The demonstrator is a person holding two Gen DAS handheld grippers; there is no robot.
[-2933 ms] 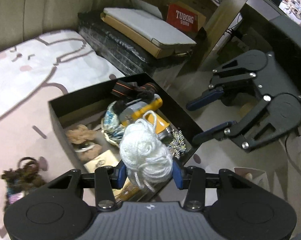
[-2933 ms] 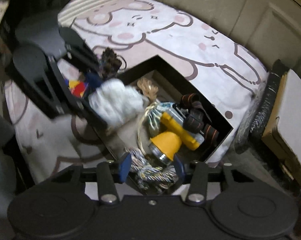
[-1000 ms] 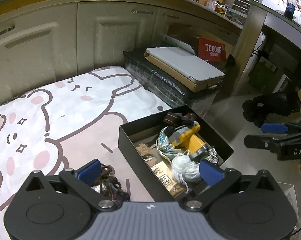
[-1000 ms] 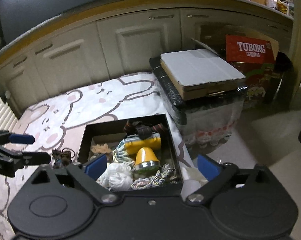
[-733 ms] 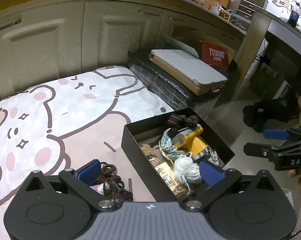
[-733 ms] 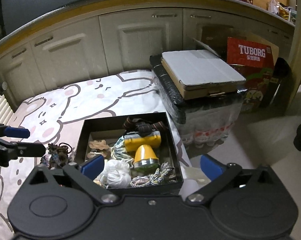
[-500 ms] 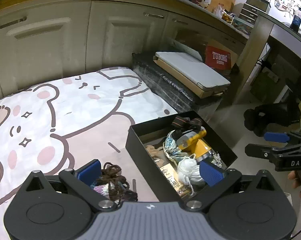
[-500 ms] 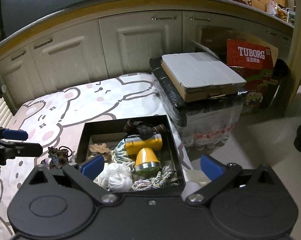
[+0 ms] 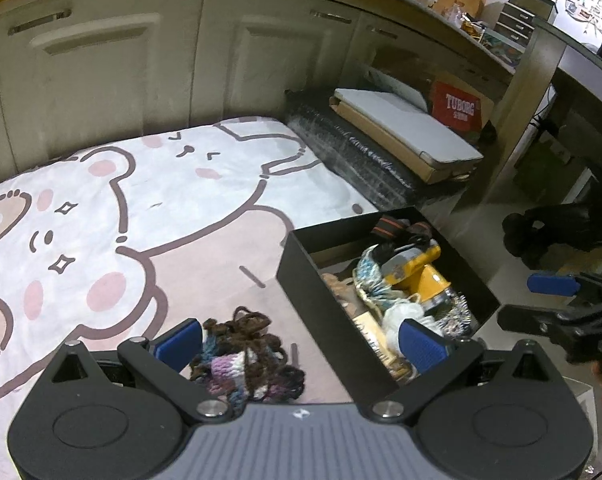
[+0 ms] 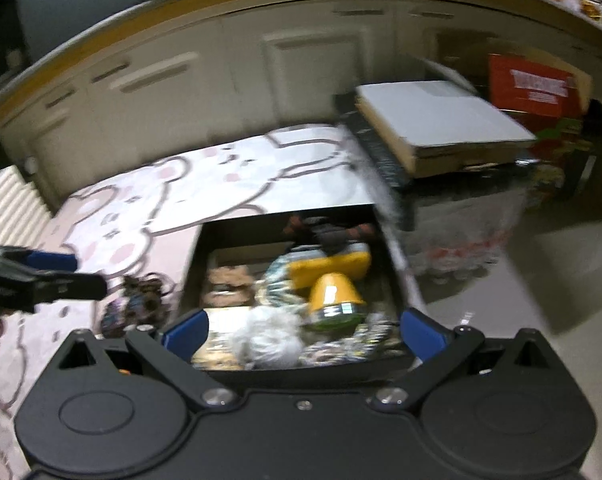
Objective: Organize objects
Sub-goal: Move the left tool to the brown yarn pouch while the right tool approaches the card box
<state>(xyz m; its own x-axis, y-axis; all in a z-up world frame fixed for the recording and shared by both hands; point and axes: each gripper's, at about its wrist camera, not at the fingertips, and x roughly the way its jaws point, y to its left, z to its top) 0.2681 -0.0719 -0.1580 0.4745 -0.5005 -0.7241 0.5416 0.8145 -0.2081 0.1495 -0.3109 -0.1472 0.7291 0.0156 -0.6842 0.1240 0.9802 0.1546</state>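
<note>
Grippers both spread wide, nothing held: left gripper (image 9: 301, 342) hangs over the brown yarn tangle (image 9: 247, 354) on the bear blanket (image 9: 101, 216), right gripper (image 10: 303, 332) above the black box (image 9: 313, 304) holding white yarn (image 10: 271, 340) and yellow flashlight (image 10: 333, 284).

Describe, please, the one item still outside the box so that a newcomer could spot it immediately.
Start at the bear-print cover and find the black box at its edge. Just left of the box, on the cover, lies a tangled yarn bundle. It is dark brown with purple and white strands, and it alone lies outside the box.
</note>
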